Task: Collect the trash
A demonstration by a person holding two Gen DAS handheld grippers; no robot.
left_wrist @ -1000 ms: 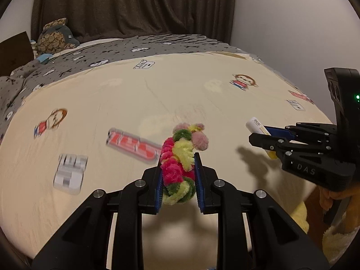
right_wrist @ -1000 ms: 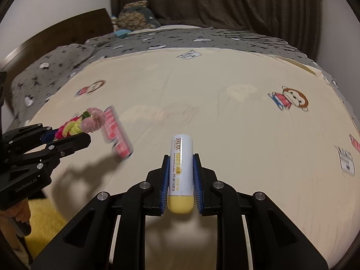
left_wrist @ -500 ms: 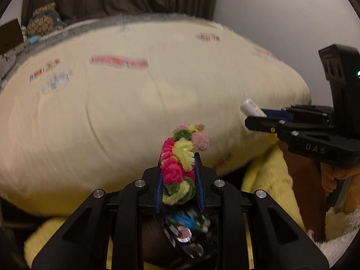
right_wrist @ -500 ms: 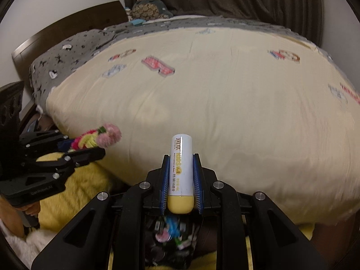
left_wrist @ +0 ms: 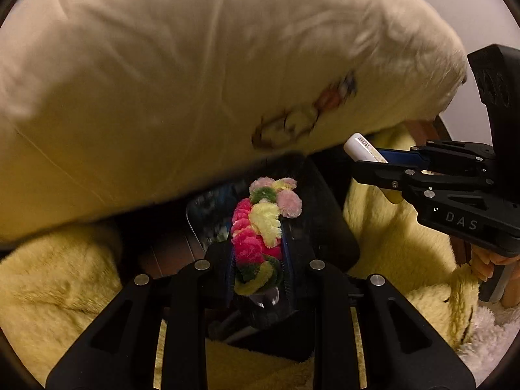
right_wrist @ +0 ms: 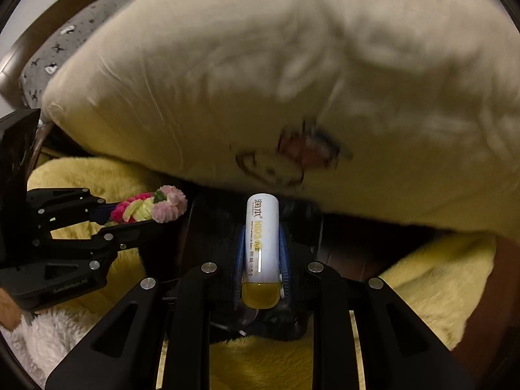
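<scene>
While the black bin (left_wrist: 328,208) sits on the floor under the overhanging edge of the bed, both pieces of trash are held just above its mouth. The chenille bundle (left_wrist: 260,237), twisted pink, yellow, green and red stems with pale pompoms at the tip, is clamped between the blue-padded fingers of the left gripper (left_wrist: 259,260), directly over the bin opening. The lip balm tube (right_wrist: 261,247), white body with a yellow end cap and printed lettering, is clamped between the fingers of the right gripper (right_wrist: 261,260), cap end toward the camera, also over the bin. In the left wrist view the right gripper stands to the right of the bin, tube tip pointing up-left; a hand (left_wrist: 487,260) grips its handle. Bin contents: blurred, cannot identify. Cream duvet (right_wrist: 260,81) with a cartoon print hangs above the bin. Fluffy yellow rug (left_wrist: 58,289) surrounds the bin on the floor. Grey patterned sheet (right_wrist: 58,55) lies beyond the duvet, far from the bin.
</scene>
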